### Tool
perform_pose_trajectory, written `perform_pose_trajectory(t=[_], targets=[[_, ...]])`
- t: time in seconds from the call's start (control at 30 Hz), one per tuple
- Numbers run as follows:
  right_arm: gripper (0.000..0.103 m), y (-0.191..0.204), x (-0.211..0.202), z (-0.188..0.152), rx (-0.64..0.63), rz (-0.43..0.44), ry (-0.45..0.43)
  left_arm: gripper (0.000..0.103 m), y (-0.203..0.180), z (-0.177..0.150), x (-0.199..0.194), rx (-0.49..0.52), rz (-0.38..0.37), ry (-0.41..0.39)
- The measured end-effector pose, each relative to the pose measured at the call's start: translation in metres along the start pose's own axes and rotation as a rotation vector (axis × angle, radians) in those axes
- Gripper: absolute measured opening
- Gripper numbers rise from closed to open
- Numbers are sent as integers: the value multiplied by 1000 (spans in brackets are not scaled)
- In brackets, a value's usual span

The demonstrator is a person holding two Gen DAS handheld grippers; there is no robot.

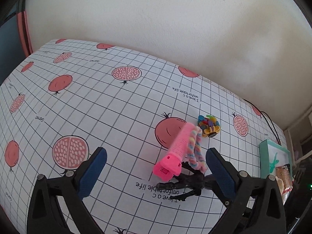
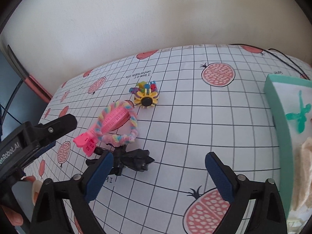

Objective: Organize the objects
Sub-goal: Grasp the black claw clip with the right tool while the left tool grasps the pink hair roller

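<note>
A pink ridged hair clip [image 1: 176, 149] [image 2: 105, 127] lies on the gridded tablecloth with a pastel braided hair tie [image 1: 195, 152] [image 2: 120, 136] looped around it. A black claw clip [image 1: 187, 183] [image 2: 132, 160] rests just in front of them. Further back sits a yellow flower clip with small coloured clips [image 1: 209, 125] [image 2: 145, 95]. My left gripper [image 1: 156, 173] is open, low over the table, with the pink clip and black clip between its fingers. My right gripper [image 2: 159, 177] is open over bare cloth, the black clip beside its left finger [image 2: 99, 175].
A teal box [image 1: 273, 159] [image 2: 280, 120] with a white inside stands at the right and holds packets. A black cable [image 2: 284, 58] runs along the far right table edge. A white wall closes the back. A person's hand [image 2: 29, 198] holds the left tool.
</note>
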State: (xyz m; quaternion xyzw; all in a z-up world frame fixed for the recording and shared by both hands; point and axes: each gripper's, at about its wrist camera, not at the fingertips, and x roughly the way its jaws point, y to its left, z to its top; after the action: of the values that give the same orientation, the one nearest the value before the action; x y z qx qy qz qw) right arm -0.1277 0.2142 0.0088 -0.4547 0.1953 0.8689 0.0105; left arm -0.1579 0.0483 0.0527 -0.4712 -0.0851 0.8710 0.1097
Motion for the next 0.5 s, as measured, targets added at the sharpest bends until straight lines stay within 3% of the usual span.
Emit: perform_pose_trajectory(t=[0.27, 0.43, 0.5], targets=[[74, 4, 7, -4, 16, 51, 10, 70, -6, -7, 8, 20, -3, 20], [64, 5, 9, -4, 36, 93, 1, 62, -7, -10, 14, 21, -26, 31], [55, 6, 9, -4, 48, 115, 0, 56, -8, -11, 16, 15, -32, 36]])
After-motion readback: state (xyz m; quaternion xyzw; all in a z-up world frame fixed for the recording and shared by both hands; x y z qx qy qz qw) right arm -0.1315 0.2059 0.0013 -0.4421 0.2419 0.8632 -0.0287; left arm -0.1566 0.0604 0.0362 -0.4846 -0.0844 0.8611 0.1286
